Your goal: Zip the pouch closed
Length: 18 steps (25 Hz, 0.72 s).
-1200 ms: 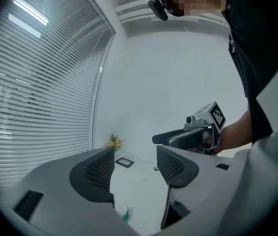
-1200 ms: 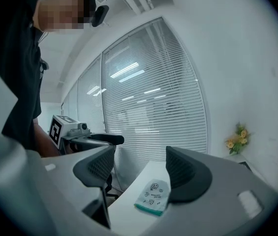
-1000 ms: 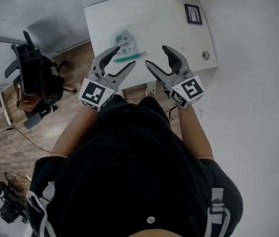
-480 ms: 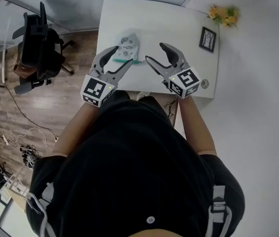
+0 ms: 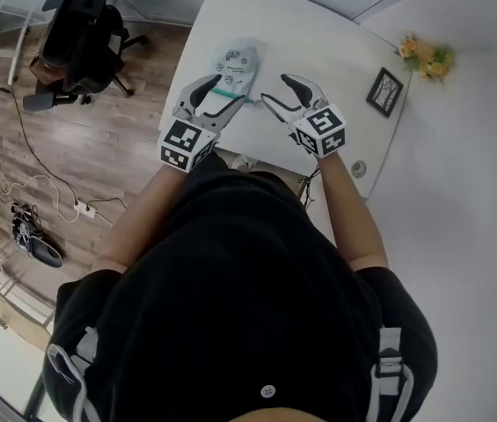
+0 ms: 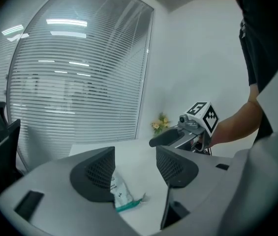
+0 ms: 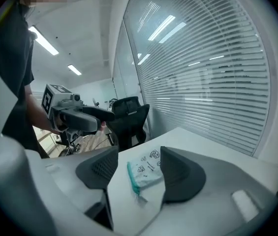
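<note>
Dropping toward the white counter (image 5: 318,51) over the last second, both grippers now flank the small white printed pouch with a teal zip edge (image 5: 233,67) near its front left corner, so zipping looks about to start; the left gripper (image 5: 217,97) gapes empty, and the right gripper (image 5: 279,92), jaws just narrowing, is also wide and grips nothing.

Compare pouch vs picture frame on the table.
The pouch is white with small prints and a teal zip edge; the picture frame is dark-rimmed. The pouch lies toward the left end of the table in the head view; the picture frame sits at the right end, by the flowers. Both are on the white table.
</note>
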Motion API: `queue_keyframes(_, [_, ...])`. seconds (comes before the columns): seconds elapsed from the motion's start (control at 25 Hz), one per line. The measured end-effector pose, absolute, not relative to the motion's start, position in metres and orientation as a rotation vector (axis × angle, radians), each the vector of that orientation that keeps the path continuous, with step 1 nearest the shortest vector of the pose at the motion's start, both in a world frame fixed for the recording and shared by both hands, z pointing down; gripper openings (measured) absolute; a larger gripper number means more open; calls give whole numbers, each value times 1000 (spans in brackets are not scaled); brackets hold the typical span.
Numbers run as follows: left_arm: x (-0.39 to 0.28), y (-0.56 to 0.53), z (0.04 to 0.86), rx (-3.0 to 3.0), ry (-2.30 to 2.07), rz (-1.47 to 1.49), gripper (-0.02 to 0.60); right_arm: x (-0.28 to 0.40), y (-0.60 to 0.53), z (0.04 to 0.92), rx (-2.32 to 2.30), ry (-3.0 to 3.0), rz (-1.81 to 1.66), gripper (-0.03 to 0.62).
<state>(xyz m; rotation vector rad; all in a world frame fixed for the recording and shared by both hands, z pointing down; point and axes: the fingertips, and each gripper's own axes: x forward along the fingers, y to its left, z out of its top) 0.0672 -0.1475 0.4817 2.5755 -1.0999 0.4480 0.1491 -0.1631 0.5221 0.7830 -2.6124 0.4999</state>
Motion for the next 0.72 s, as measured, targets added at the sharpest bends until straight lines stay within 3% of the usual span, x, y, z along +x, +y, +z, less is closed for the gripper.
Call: queue_keyframes(0.72, [83, -109, 626, 2274, -1066, 731, 245, 136, -141, 667, 369, -2284, 374, 212])
